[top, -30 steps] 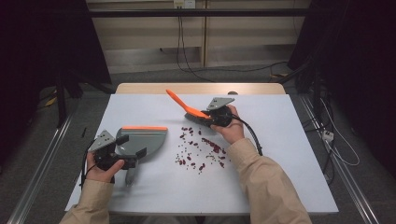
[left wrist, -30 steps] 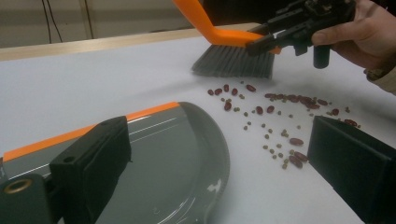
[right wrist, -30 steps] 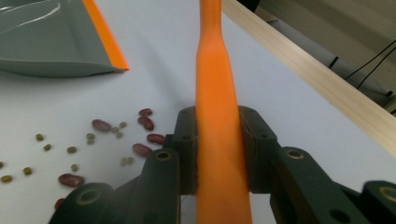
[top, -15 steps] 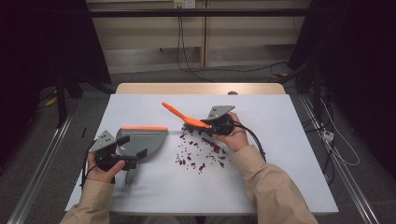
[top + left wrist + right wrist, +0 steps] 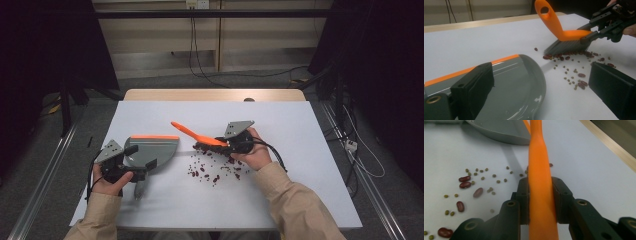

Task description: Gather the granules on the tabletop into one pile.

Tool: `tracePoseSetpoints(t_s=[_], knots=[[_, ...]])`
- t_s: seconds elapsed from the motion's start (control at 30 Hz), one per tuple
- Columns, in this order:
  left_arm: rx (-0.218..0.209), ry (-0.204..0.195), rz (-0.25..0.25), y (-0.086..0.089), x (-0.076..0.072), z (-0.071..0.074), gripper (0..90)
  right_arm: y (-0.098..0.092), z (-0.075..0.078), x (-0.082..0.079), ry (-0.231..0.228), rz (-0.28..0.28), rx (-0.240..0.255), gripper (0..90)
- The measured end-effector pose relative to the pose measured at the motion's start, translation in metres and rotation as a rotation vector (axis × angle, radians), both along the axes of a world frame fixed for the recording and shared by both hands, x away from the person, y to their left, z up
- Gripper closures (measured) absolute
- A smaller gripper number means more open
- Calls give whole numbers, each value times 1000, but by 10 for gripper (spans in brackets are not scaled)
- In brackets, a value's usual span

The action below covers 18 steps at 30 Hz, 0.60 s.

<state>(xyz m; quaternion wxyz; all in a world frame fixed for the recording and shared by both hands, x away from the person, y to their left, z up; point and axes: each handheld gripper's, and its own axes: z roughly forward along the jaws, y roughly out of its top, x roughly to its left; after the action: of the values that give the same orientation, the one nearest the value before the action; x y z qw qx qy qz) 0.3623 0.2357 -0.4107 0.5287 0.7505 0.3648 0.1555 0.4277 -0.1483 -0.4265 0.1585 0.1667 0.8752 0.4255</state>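
Your right gripper (image 5: 541, 202) has its jaws clamped on the orange handle of the hand brush (image 5: 196, 135). Since a second ago the brush has come down from the far side of the spill toward you; its bristles now sit on the table (image 5: 300, 125) at the far edge of the scattered beans (image 5: 215, 172), so the sweep toward the dustpan (image 5: 150, 150) looks just started. The beans are not yet gathered; none visible in the pan.

Your left gripper (image 5: 122, 167) hasn't shifted and holds the grey dustpan flat on the table, left of the beans, orange-edged side away from you. Its jaws look closed on the pan's handle end, but in the left gripper view they stand wide either side of the pan and the contact itself is hard to see.

The brush handle blocks the bristles in the right gripper view. Beans are red kidney-type plus small green ones, too small to count.
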Motion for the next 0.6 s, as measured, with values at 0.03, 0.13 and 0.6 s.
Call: tracePoseSetpoints(t_s=[0.03, 0.13, 0.6], knots=[[1, -1, 0, 0, 0, 0, 62, 0, 0, -2, 0, 4, -2, 710], [2, -1, 0, 0, 0, 0, 62, -1, 1, -7, 0, 12, -3, 710], [4, 4, -6, -1, 1, 0, 62, -3, 15, 19, -42, -30, 61, 714]])
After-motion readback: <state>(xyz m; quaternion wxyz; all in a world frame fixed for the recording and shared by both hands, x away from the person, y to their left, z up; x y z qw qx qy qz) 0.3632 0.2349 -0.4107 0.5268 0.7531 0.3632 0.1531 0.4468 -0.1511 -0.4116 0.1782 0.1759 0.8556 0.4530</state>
